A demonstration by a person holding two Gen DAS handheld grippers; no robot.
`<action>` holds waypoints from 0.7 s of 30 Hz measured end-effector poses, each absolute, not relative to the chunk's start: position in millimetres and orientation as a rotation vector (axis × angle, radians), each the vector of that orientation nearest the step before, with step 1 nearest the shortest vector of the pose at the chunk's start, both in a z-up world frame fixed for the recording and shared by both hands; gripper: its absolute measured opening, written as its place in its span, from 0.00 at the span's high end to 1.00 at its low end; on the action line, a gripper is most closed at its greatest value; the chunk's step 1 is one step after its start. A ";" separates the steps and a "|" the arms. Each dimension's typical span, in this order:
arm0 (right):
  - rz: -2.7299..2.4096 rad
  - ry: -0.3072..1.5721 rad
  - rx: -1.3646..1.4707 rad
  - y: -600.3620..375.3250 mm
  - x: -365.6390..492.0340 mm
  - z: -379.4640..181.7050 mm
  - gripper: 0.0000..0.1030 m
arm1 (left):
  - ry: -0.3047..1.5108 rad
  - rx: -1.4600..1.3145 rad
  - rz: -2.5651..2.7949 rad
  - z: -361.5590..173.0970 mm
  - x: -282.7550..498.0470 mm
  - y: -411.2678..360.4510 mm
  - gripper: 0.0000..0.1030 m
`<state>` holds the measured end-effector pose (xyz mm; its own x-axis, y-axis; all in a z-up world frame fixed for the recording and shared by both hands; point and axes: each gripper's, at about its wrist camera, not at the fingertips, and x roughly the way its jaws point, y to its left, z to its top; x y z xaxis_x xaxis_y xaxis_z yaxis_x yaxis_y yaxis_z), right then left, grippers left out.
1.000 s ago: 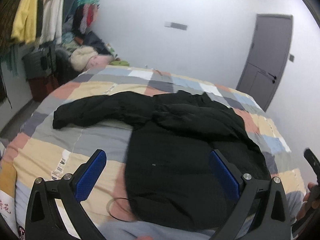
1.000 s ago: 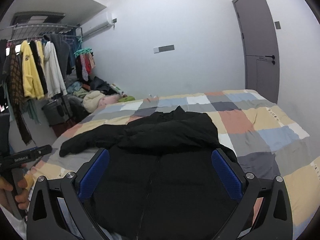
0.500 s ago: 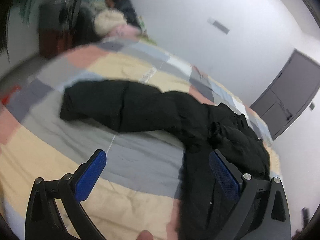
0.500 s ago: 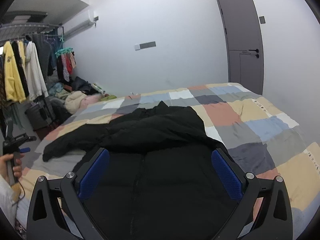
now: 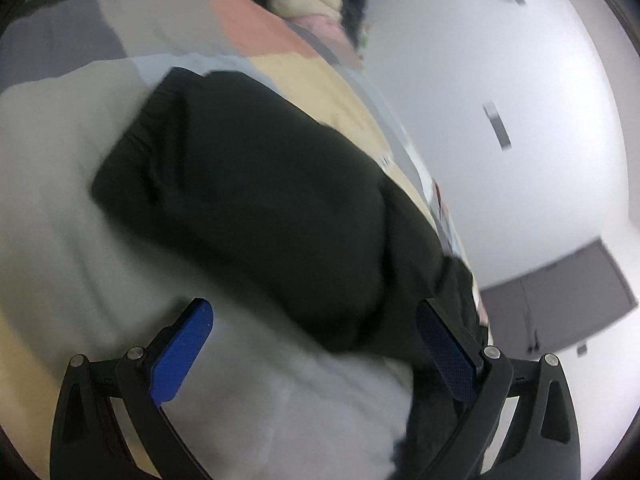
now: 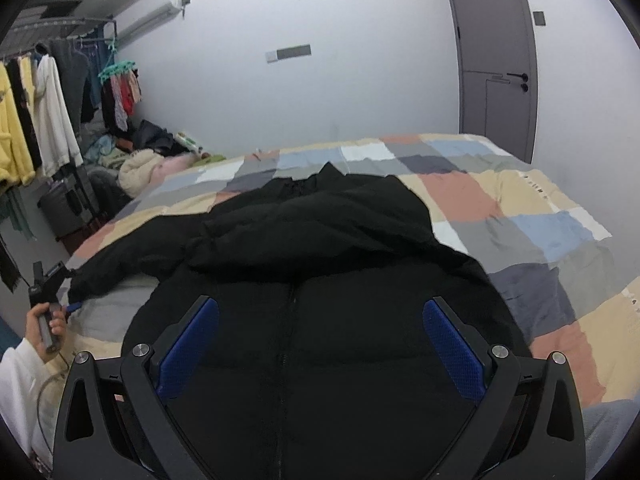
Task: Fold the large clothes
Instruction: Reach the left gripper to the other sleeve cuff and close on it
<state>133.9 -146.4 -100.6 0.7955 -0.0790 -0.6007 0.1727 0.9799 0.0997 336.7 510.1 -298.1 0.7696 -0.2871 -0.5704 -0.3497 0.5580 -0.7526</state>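
A wide bed covered by a patchwork quilt of grey, cream, salmon and pale-blue squares carries a single item: a large black padded zip-front jacket. Taking the jacket as landmark, one sleeve stretches flat onto the quilt at its left; bare quilt extends to its right and beyond its collar.

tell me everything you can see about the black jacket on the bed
The black jacket is a puffy, matte, quilted-looking coat lying flat, front up, on the patchwork bedspread. A closed zipper runs up its middle to the collar at the far end. One sleeve is folded across the chest; the other sleeve stretches out sideways. The open left claw hovers near that sleeve, the open right claw over the hem; neither grips it.
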 end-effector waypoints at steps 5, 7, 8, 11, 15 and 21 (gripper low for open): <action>-0.129 0.683 0.141 -138.9 148.4 -113.3 0.00 | 0.666 -1.053 0.044 -309.1 356.6 526.6 0.11; -0.130 0.694 0.139 -138.2 151.7 -116.6 0.00 | 0.656 -1.075 0.038 -312.4 369.0 533.2 0.21; -0.133 0.699 0.137 -136.7 152.7 -117.8 0.00 | 0.653 -1.093 0.041 -314.6 374.6 537.5 0.30; -0.137 0.715 0.137 -133.7 155.2 -120.6 0.00 | 0.665 -1.096 0.045 -313.7 390.1 541.9 0.50; -0.142 0.721 0.139 -132.3 155.9 -119.6 0.00 | 0.684 -0.975 0.107 -297.8 400.9 539.3 0.72; -0.129 0.722 0.128 -130.6 156.4 -116.4 0.00 | 0.673 -0.877 0.168 -259.7 407.5 547.3 0.89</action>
<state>156.4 -130.6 -116.4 0.7429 -0.0732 -0.6653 0.1611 0.9843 0.0717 407.5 547.3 -259.7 0.7835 -0.1306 -0.6075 -0.4008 0.6408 -0.6548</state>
